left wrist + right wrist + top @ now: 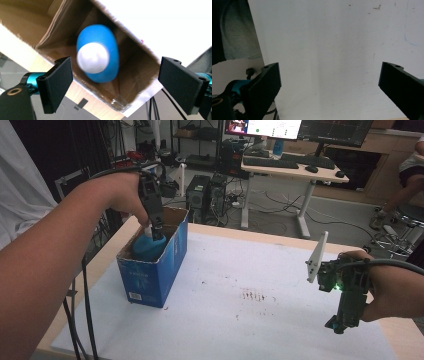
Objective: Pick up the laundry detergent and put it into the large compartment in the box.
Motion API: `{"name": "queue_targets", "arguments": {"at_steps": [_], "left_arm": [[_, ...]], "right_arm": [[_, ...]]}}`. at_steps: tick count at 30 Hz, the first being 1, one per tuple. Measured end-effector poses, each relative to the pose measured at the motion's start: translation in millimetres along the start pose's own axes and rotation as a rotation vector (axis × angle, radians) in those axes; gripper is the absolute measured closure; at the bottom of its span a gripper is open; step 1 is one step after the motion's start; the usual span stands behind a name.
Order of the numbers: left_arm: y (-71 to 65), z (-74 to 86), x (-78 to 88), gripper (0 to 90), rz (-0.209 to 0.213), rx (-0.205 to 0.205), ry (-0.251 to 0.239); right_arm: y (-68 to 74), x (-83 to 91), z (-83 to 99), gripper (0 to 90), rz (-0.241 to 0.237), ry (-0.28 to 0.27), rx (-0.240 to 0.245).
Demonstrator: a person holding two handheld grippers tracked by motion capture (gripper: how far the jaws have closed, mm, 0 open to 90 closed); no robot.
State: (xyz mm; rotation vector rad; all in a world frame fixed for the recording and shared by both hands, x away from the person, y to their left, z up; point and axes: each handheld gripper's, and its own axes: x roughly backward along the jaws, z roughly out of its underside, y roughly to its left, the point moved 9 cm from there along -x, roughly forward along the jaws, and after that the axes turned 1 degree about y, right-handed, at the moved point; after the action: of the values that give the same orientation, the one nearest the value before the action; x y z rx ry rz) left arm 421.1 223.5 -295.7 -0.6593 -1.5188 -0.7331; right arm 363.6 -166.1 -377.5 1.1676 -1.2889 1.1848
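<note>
1. Box work, basically: the left tool hangs over the open top of the blue cardboard box at the far left of the tabletop, pointing straight down into it.

2. The blue and white toy (some rounded thing, blurry, can't say exactly what it is) sits inside the box, down between the brown inner walls. From the left gripper view it's right between the jaws but lower, not touched by either pad.

3. That left tool is spread wide, holding nothing. So I'd read this as either just dropped in or about to go in for a grab. Can't tell which from one moment.

4. The right tool is well apart, over at the near right edge of the tabletop, also spread wide and empty, just hovering above the bare white sheet.

5. If the next move is a pick, it'd call for lowering the left tool deeper between the box walls, keeping the jaws clear of the cardboard rim, then closing across the toy's narrow side. If it's a drop-off, it just needs lifting straight up and out without snagging the flap.
</note>
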Motion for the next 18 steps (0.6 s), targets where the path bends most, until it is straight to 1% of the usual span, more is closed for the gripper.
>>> {"name": "queue_targets", "arguments": {"at_steps": [1,3,4,5,7,8,10,12,13,14,16,18], "left_arm": [[-3.3,-2.5,1.0,11.2,0.003,-0.008,-0.008],[-9.0,-6.4,3.6,9.4,0.007,-0.037,-0.004],[-12.1,-9.6,4.3,8.4,0.004,-0.04,-0.014],[-12.1,-9.6,4.3,7.3,0.004,-0.04,-0.014],[-21.3,-17.1,5.5,7.2,0.03,-0.074,-0.022],[-24.3,-20.1,5.4,7.2,0.034,-0.086,-0.027],[-29.5,-25.2,5.2,6.3,0.033,-0.11,-0.022],[-36.0,-30.6,4.2,6.3,0.04,-0.131,-0.021],[-39.4,-33.5,3.2,6.3,0.044,-0.147,-0.023],[-43.2,-36.2,1.6,4.5,0.048,-0.172,-0.022],[-51.7,-42.1,-3.0,4.4,0.059,-0.214,-0.022],[-57.5,-46.1,-7.8,4.4,0.069,-0.242,-0.014]], "right_arm": [[0.5,0.8,0.0,3.4,-0.001,0.005,-0.003],[0.6,1.7,-0.8,3.4,-0.003,0.004,-0.001],[0.7,2.1,-1.1,3.4,-0.004,0.004,0.0],[0.7,2.1,-1.1,3.4,-0.004,0.004,0.0],[0.6,2.6,-2.0,3.4,-0.002,0.004,0.004],[0.4,2.7,-2.3,3.4,-0.002,0.003,0.006],[0.5,2.3,-2.1,3.4,-0.004,0.007,0.005],[0.8,1.7,-2.2,3.4,-0.005,0.008,0.003],[1.0,1.7,-2.2,3.4,-0.006,0.009,0.004],[1.1,1.7,-2.3,3.4,-0.008,0.009,0.003],[1.0,1.7,-2.1,3.4,-0.01,0.01,0.003],[0.7,1.4,-2.1,3.4,-0.01,0.009,0.005]]}}
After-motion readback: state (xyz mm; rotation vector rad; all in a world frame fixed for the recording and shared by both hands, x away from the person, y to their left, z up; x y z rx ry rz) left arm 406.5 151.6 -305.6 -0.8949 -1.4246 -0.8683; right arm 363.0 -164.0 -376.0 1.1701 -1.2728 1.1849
